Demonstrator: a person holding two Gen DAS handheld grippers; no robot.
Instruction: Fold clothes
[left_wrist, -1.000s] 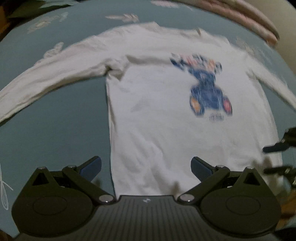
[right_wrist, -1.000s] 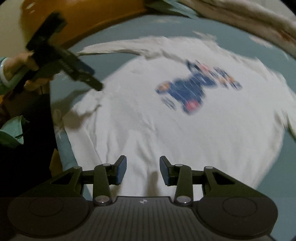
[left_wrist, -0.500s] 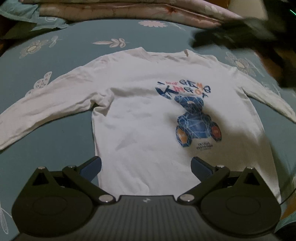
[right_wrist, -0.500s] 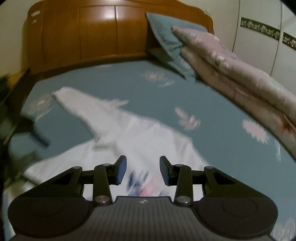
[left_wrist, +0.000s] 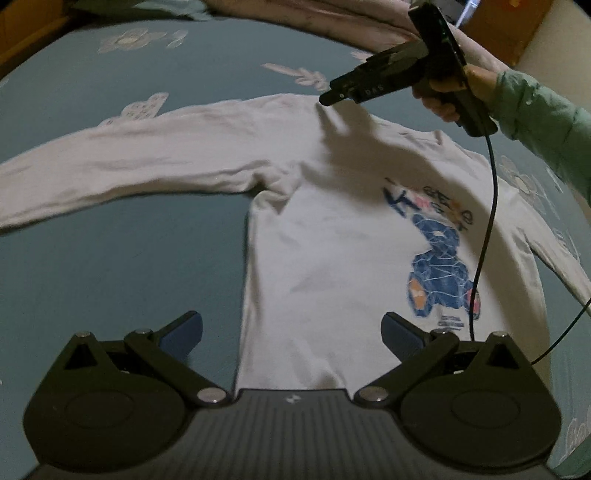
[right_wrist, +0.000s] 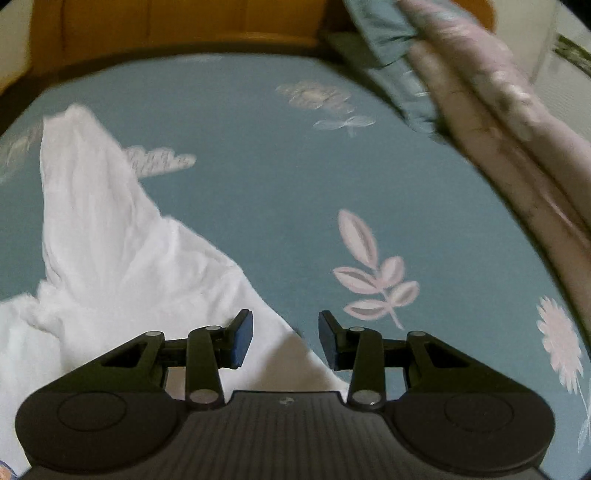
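1. Left wrist view: a white long-sleeved shirt (left_wrist: 332, 236) lies flat, front up, on a blue bedsheet (left_wrist: 110, 266) printed with pale flowers and leaves.
2. A blue bear print (left_wrist: 439, 284) with coloured lettering above it sits on the chest, toward the right of this view.
3. One sleeve (left_wrist: 122, 162) stretches out to the left edge of the frame; the other runs off toward the lower right.
4. The left gripper (left_wrist: 291, 332) hangs over the lower part of the shirt, its jaws spread wide with nothing between them. One blue pad is over bare sheet, the other over cloth.
5. The right gripper (left_wrist: 327, 99) reaches in from the upper right, its tip at the shoulder of the shirt near the collar; whether it touches the cloth cannot be told from here.
6. A hand (left_wrist: 448, 96) in a pale green sleeve (left_wrist: 543, 122) holds it, and a thin black cable (left_wrist: 487, 229) hangs from its handle across the shirt.
7. Right wrist view: the right gripper (right_wrist: 284, 341) has its jaws partly apart, holding nothing.
8. The edge of the shirt (right_wrist: 122, 266) passes beneath the gap between the pads, and a sleeve runs away to the upper left.
9. Folded pink bedding (right_wrist: 506, 118) and a blue-green pillow (right_wrist: 384, 62) lie along the right side, with a wooden headboard (right_wrist: 166, 29) at the top.
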